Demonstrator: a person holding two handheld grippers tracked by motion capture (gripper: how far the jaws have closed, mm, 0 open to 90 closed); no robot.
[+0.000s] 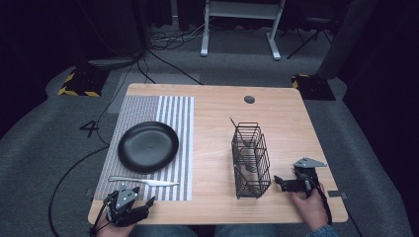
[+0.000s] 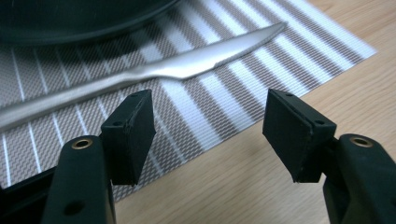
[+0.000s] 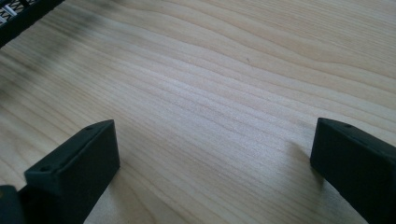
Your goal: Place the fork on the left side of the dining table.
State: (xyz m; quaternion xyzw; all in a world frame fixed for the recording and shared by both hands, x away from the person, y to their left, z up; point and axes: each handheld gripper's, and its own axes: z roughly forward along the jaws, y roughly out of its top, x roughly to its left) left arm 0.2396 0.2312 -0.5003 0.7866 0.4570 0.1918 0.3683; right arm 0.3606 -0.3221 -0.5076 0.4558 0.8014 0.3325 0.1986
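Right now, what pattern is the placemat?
Grey and white stripes on the placemat, clearest in the left gripper view.

One black plate [image 1: 148, 146], one knife [image 1: 144, 181] just near of the plate, one striped placemat [image 1: 174, 111] beneath, one wire basket [image 1: 251, 160] to the plate's right.

The right claw [image 3: 212, 172] hangs low over the worktop [image 3: 224, 84], its two black jaws set wide apart with nothing between them. Pale wood grain runs across the bare surface beneath. At the top left corner, a dark wire edge of a basket [image 3: 23, 14] crosses, with a blurred shadow beside it on the wood.
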